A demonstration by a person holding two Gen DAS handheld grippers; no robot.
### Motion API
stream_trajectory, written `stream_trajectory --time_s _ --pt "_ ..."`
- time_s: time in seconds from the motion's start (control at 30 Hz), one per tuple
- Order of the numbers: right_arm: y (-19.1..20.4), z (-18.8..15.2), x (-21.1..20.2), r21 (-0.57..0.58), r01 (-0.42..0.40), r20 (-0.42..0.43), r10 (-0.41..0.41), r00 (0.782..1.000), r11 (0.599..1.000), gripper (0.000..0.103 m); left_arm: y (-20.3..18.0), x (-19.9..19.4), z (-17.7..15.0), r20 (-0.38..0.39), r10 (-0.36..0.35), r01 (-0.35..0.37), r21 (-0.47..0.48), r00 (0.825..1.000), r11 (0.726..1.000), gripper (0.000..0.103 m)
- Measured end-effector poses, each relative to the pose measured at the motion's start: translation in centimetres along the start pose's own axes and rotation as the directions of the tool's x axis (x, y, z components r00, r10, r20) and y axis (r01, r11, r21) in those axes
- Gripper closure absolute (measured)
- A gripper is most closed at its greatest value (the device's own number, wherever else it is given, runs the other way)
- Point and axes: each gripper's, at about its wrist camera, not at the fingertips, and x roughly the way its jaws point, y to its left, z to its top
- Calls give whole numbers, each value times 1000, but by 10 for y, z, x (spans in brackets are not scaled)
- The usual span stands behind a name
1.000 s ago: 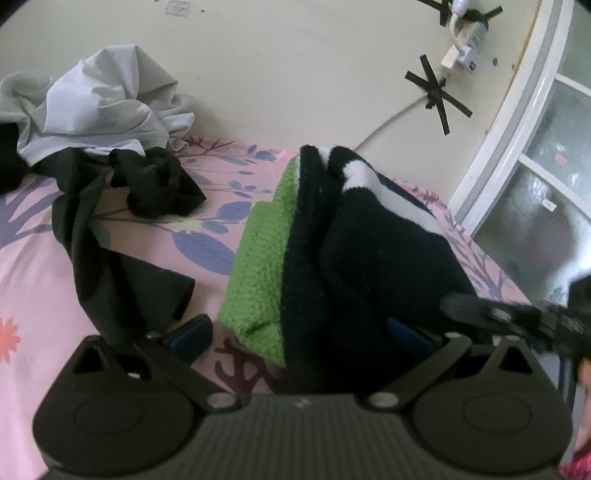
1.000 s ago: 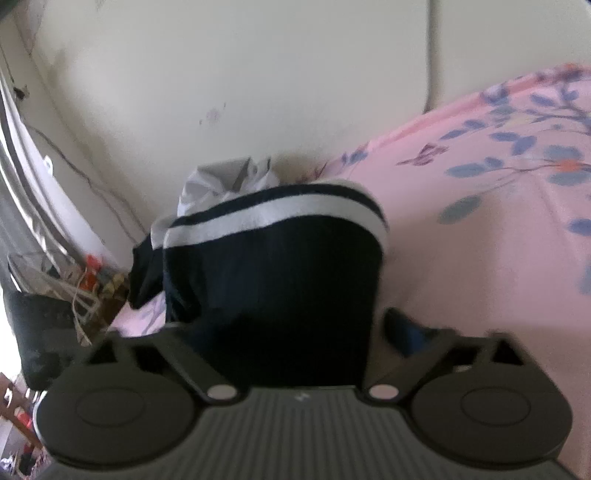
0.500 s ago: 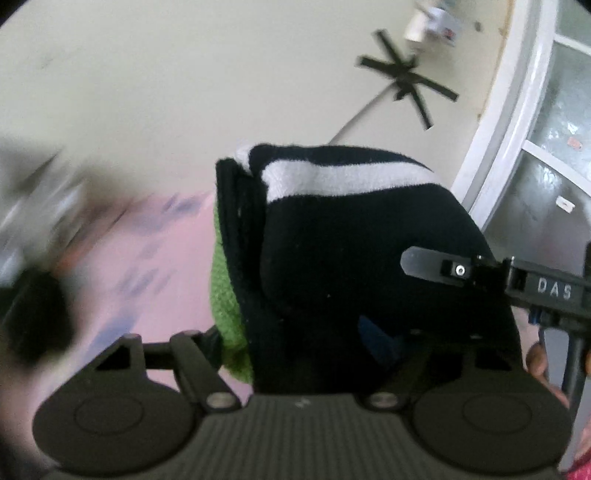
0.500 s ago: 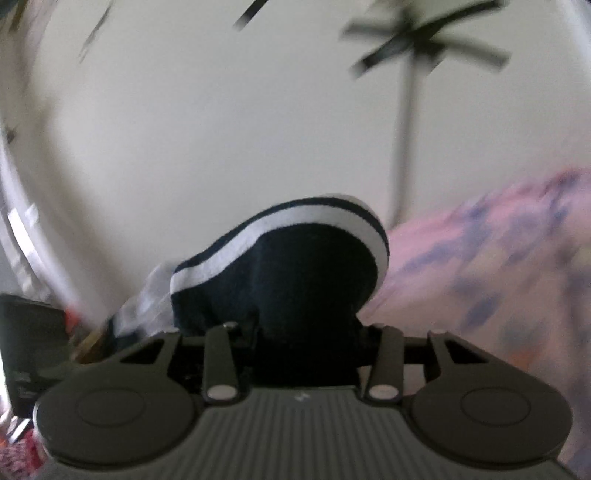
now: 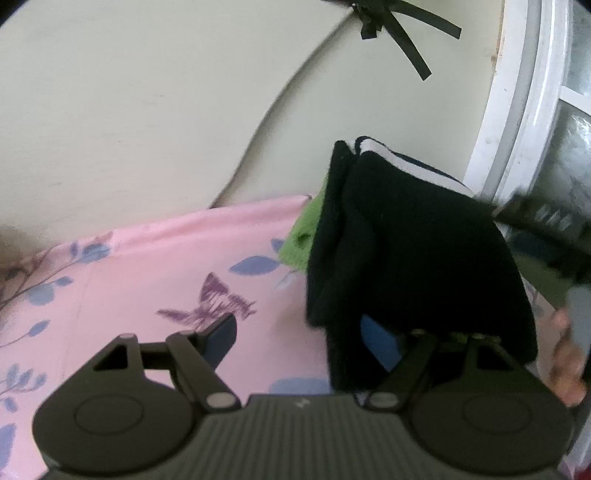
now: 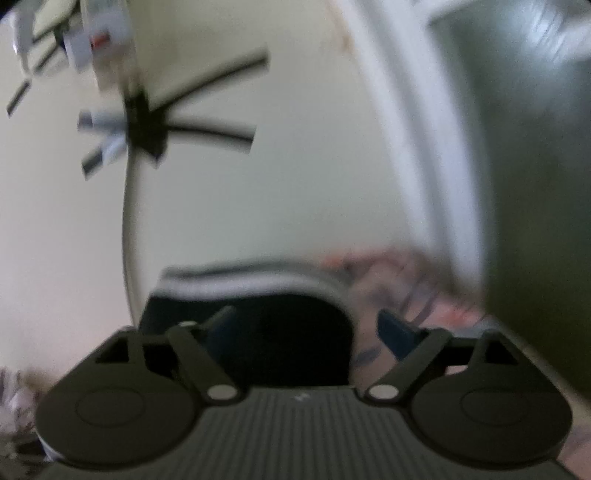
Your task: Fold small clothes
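Observation:
A folded dark navy garment with a white stripe point(image 5: 406, 251) lies stacked on a green knit piece point(image 5: 301, 236) at the right of the pink floral bedsheet point(image 5: 147, 280). My left gripper point(image 5: 299, 336) is open; its right finger is under the navy garment's near edge and its left finger is over bare sheet. In the blurred right wrist view the same navy garment point(image 6: 280, 332) lies between the spread fingers of my right gripper point(image 6: 306, 328), which is open. The right gripper's body point(image 5: 546, 229) shows at the far right of the left view.
A cream wall point(image 5: 147, 110) rises behind the bed, with a cable held by black tape crosses point(image 5: 391, 29). A white window frame point(image 5: 517, 110) stands at the right, close to the stack. A hand point(image 5: 565, 354) is at the right edge.
Both grippers carried the stack toward the window side of the bed and opened. The left view now shows bare sheet at left; the heap of other clothes has left the view.

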Motion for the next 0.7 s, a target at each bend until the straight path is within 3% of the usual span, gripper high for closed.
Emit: stream_trajectory --time_s 0.1,0.17,0.2,0.33,0.5,0.7 --pt "-1 1 -35 21 -62 18 61 998 998 15 6 -30 -10 25 16 -17 30 1000 999 21" --pt "5 -11 -62 19 -106 -2 106 994 994 13 12 -53 -23 56 43 -46 44 997 998 3" --pt "8 -21 -75 21 -129 -16 129 991 991 13 14 -64 -31 74 59 -63 44 996 997 0" --pt "17 -64 -130 30 -169 -72 171 983 985 13 23 -100 -65 99 115 -119 33 988 992 0" --pt "29 -114 -184 56 -132 -98 137 986 990 12 34 -132 -109 76 186 -188 19 980 982 0" --pt "38 -146 -211 49 -84 -138 90 986 995 12 40 -158 -148 116 231 -235 22 966 972 0"
